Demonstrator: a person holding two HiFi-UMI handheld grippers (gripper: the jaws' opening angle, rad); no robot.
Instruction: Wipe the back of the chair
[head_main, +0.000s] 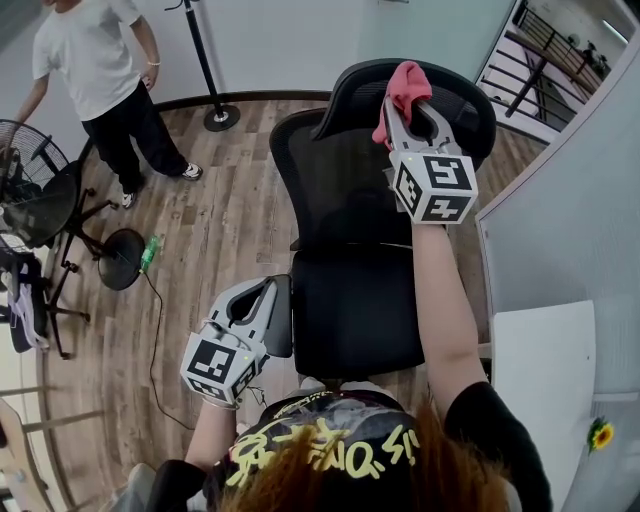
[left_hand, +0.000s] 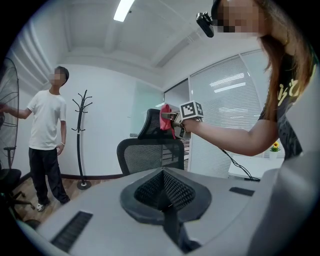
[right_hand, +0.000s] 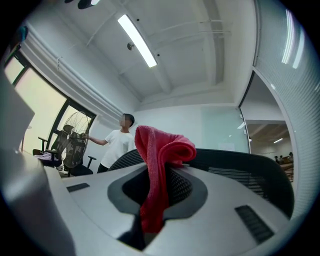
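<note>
Right gripper (head_main: 408, 100) pinching crumpled red fabric cloth (head_main: 404, 82) at top edge of black mesh office chair (head_main: 345, 185), on the headrest; cloth probably touching it. Left gripper (head_main: 268, 298) jaws pressed together, empty, low beside seat's left edge.

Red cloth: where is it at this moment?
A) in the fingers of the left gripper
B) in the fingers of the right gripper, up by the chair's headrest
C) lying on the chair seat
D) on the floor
B: the right gripper is shut on the red cloth, held up by the headrest of the black chair.
</note>
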